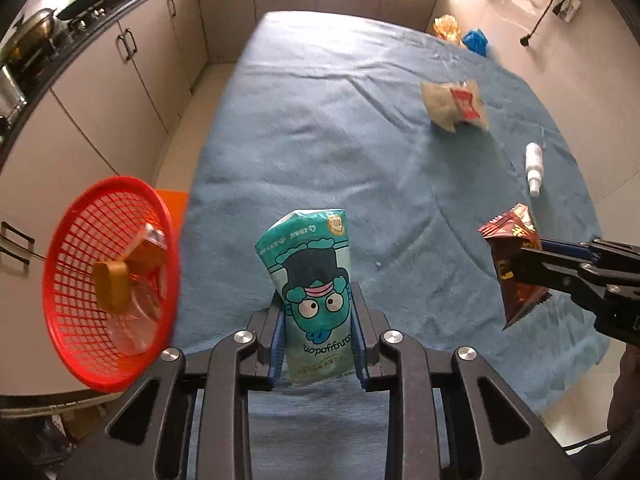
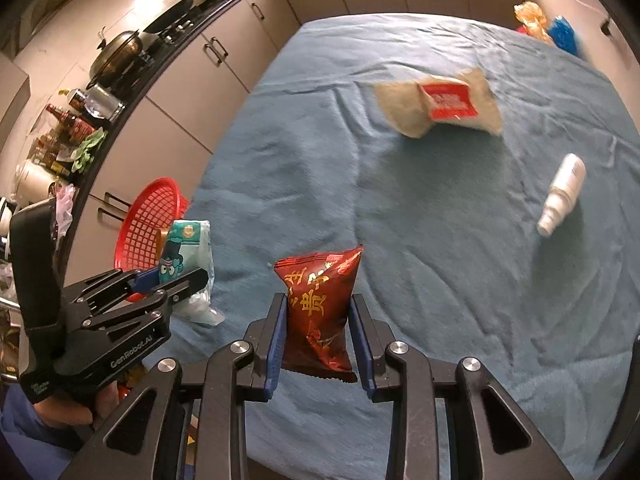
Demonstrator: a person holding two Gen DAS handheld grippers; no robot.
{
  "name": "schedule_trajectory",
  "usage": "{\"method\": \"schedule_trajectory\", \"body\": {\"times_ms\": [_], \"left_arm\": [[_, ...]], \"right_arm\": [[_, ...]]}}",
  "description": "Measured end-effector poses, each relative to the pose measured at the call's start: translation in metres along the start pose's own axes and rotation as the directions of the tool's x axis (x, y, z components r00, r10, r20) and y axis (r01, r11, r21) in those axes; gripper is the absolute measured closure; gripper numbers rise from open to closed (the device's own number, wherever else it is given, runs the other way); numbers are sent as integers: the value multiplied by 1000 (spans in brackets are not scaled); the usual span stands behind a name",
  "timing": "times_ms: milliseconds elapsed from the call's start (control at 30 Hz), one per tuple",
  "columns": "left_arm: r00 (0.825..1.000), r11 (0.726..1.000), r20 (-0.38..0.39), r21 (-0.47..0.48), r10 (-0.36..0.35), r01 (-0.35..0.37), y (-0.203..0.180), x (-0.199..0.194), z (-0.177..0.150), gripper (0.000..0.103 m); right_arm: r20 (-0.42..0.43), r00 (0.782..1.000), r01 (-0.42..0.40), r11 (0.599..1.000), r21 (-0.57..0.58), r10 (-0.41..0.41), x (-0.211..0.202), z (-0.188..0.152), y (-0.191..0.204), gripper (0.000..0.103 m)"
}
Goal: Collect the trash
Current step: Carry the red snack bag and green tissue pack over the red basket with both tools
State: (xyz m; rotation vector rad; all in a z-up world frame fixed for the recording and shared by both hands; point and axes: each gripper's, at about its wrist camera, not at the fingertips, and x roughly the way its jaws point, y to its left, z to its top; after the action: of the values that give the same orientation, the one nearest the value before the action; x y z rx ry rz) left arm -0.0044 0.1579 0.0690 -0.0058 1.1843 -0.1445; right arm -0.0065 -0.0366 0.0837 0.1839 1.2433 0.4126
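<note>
Kitchen cabinets with dark handles line the far side and the left of a worktop (image 1: 320,128) spread with a rumpled blue cloth.

At the near edge, the left tool (image 1: 318,312) is closed on a teal snack packet (image 1: 312,280) printed with a cartoon face in a top hat; its blue pads (image 1: 277,332) press both sides of the packet, which stands upright between them, clear of the cloth. To the left of this tool, past the worktop's edge, a red mesh basket (image 1: 80,344) appears tilted toward the camera, with a tan piece and some clear plastic lying inside it.

To the right of the left tool, the right tool (image 2: 318,320) grips a dark red packet (image 2: 320,312) with gold lettering, held upright between its blue pads (image 2: 276,340) and raised off the cloth. In the right wrist view, part of a hand (image 2: 100,400) shows under the left tool's black handle.

Ahead of the right tool and off to its right, a small white bottle (image 2: 560,196) lies on its side on the cloth. Farther ahead lies a pale crumpled wrapper (image 2: 400,108) with a red label, well apart from both tools. At the far right corner of the worktop sit an orange wrapper (image 2: 530,16) and a blue bag (image 2: 564,36), just beside each other.

Beyond the left tool, the counter carries a lidded pot (image 2: 116,56), a pan and several bottles.
</note>
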Motion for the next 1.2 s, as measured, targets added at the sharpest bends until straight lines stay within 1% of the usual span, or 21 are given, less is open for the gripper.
{"method": "schedule_trajectory", "body": {"times_ms": [200, 633, 1033, 1200], "left_arm": [[999, 999, 35, -36, 9, -8, 20, -9, 1, 77], [996, 993, 81, -118, 39, -29, 67, -32, -7, 77], [990, 985, 118, -164, 77, -57, 106, -52, -12, 77], [988, 980, 128, -187, 89, -64, 121, -57, -14, 77]], "right_arm": [[6, 1000, -7, 999, -53, 8, 2, 13, 27, 70], [-12, 1000, -25, 990, -139, 24, 17, 24, 78, 70], [-3, 998, -57, 972, -229, 57, 23, 35, 138, 70], [-14, 997, -75, 964, -257, 74, 29, 39, 161, 70]]}}
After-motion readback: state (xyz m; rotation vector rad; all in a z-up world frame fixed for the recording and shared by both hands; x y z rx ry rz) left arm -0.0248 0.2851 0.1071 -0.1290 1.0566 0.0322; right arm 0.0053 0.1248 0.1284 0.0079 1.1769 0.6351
